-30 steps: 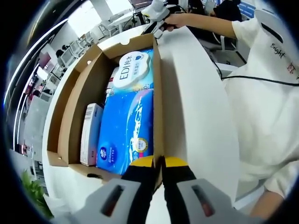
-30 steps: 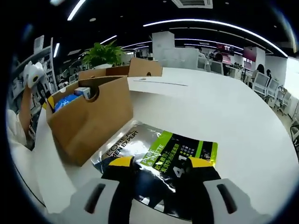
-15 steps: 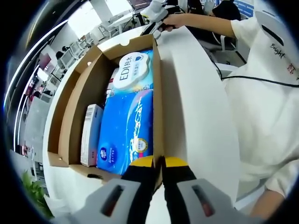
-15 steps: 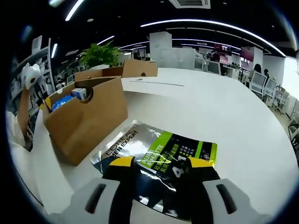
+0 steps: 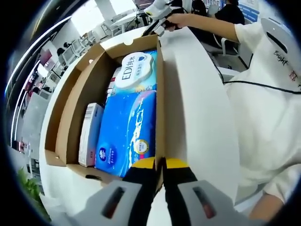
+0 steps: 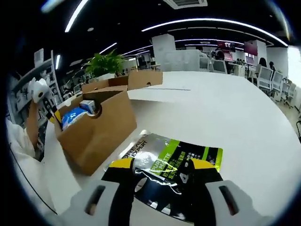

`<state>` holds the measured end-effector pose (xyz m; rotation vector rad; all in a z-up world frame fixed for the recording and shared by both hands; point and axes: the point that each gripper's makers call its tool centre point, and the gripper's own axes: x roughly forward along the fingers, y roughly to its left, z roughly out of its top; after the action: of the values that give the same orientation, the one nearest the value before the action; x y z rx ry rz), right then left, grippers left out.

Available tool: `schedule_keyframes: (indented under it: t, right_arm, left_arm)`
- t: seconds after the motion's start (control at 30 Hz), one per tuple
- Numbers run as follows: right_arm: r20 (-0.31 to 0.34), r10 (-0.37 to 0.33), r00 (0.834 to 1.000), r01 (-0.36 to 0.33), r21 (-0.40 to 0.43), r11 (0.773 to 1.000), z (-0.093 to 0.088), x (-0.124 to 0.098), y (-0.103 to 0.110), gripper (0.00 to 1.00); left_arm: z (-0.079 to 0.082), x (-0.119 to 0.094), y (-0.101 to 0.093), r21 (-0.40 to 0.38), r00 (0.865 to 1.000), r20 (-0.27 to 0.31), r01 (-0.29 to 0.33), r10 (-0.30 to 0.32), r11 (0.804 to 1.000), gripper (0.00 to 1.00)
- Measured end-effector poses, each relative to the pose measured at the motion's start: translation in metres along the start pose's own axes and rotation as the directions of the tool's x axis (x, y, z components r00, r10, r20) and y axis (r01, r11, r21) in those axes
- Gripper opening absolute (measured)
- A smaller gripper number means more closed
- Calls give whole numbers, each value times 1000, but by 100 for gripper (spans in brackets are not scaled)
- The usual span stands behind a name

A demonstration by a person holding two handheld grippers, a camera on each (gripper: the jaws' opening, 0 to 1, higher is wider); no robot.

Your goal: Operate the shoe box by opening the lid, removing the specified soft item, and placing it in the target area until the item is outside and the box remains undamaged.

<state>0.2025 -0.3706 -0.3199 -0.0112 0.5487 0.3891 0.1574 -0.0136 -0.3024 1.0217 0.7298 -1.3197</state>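
Observation:
The open cardboard shoe box point(image 5: 70, 99) holds a blue tissue pack point(image 5: 127, 132), a white round-cornered pack point(image 5: 134, 70) and a small white carton point(image 5: 89, 134). My left gripper point(image 5: 160, 165) is shut on the top edge of the box's near wall. A silver, black and green soft pouch point(image 6: 176, 157) lies flat on the white table point(image 6: 225, 113) beside the box point(image 6: 99, 129). My right gripper point(image 6: 162, 165) hovers over the pouch's near end, open, with the jaws wide apart. It also appears past the box's far end as the right gripper point(image 5: 157, 10), held in a hand.
A person in a white shirt point(image 5: 268, 94) stands along the table's edge beside the box. A second brown cardboard piece point(image 6: 141, 79) sits further back on the table, with a green plant point(image 6: 106, 61) behind it. Office chairs point(image 6: 263, 82) stand at the far right.
Both cameras shifted slightly; the right view tipped a little. The pouch stays on the table between the open right jaws. The left gripper keeps its hold on the box wall.

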Motion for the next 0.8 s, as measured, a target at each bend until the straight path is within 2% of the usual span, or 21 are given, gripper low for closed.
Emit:
schedule_keyframes:
  t: [0.07, 0.13, 0.2, 0.37, 0.4, 0.43, 0.53, 0.6, 0.7, 0.8]
  right_arm:
    - [0, 25, 1000, -25, 28, 999, 5, -4, 6, 45]
    - [41, 57, 998, -59, 42, 997, 15, -7, 13, 43]
    - [72, 60, 996, -61, 19, 998, 27, -12, 15, 45]
    - [70, 90, 993, -91, 9, 996, 36, -15, 25, 52]
    - [59, 95, 994, -95, -3, 996, 36, -15, 26, 50]
    - [47, 88, 995, -87, -21, 996, 36, -16, 26, 47]
    - [58, 75, 996, -74, -13, 997, 42, -16, 26, 49]
    - [90, 79, 993, -80, 4, 997, 50, -17, 30, 52]
    - [95, 92, 991, -92, -6, 996, 54, -21, 34, 52]
    - [103, 76, 992, -71, -51, 996, 60, -24, 33, 53]
  left_arm:
    - [0, 0, 0, -10, 1000, 1, 1, -1, 1000, 5]
    - [0, 0, -1, 13, 1000, -2, -5, 5, 1000, 5]
    - [0, 1, -2, 24, 1000, -8, -13, 13, 1000, 5]
    - [0, 0, 0, 2, 1000, 6, -7, 7, 1000, 5]
    - [1, 0, -1, 5, 1000, 13, 3, -3, 1000, 5]
    - [1, 0, -4, 37, 999, 17, 40, -41, 998, 5]
    - [-2, 3, -3, 31, 997, -52, 57, -55, 998, 4]
    - [-4, 6, -4, -24, 994, -84, 69, -71, 997, 3]
    - [-4, 8, -3, -30, 991, -97, 94, -96, 995, 2]
    - [-5, 8, -3, -47, 990, -99, 100, -104, 994, 2]
